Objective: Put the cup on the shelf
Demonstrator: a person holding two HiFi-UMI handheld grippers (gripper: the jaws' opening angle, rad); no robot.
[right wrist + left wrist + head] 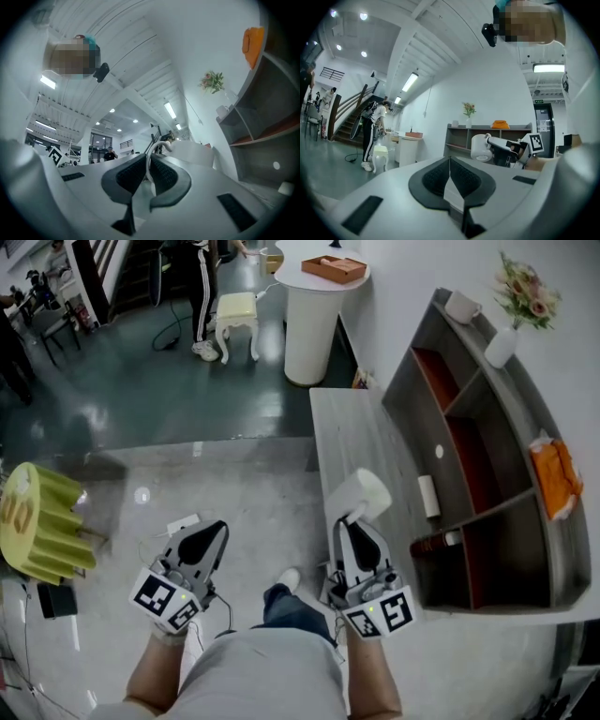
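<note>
White ceramic cup (361, 495): seeing it in head view at the tip of the right gripper (352, 518), above the long grey bench (352, 432), near but outside the grey open shelf with brown boards (511, 451). In left gripper view, reading left gripper (450, 164) pressed together on nothing. In right gripper view, reading jaws pinched on the cup's handle; judging pickup done, carry-over and set-down left.
</note>
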